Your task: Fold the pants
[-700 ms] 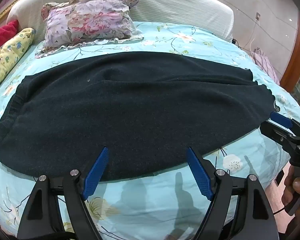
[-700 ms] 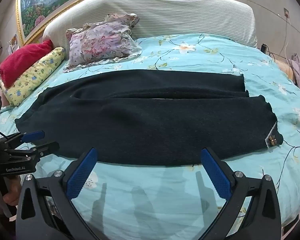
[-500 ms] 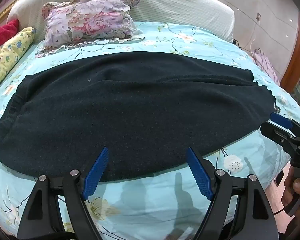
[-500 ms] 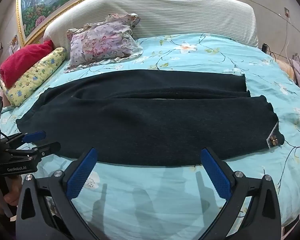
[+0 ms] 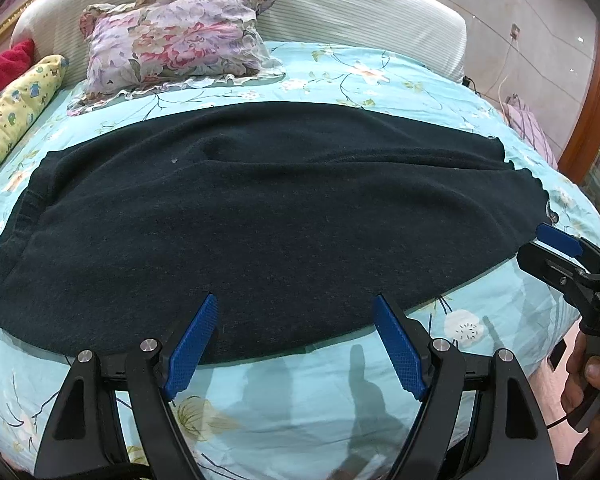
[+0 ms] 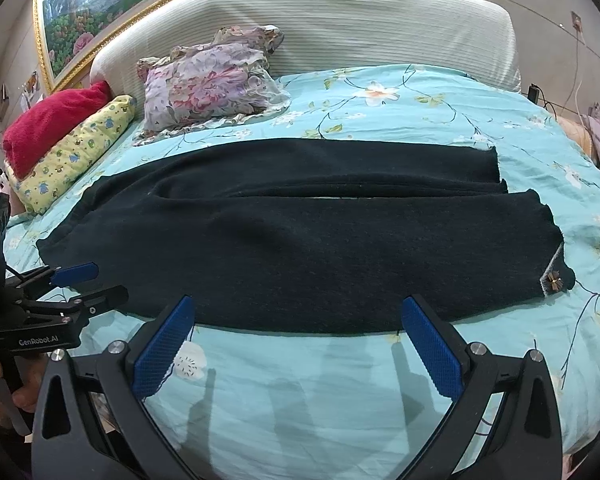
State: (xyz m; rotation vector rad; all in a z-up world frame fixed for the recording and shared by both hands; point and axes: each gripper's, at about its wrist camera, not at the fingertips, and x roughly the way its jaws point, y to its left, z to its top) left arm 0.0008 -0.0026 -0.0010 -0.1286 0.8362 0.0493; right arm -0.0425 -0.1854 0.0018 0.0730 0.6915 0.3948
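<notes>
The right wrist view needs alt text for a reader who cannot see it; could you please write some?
Dark pants lie flat across a blue floral bedspread, legs side by side. The open right gripper hovers at their near edge, the left gripper at far left. Pillows lean against the headboard.

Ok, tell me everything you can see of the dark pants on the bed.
The pants are dark, near black, of a soft knit-looking fabric. They lie flat and unfolded across the floral bedspread, waist toward the pillows' side, the two legs side by side with a narrow gap between them. The near leg's hem carries a small grey patch with an ornament. Both grippers hover open at the near edge; nothing grips the fabric.
</notes>
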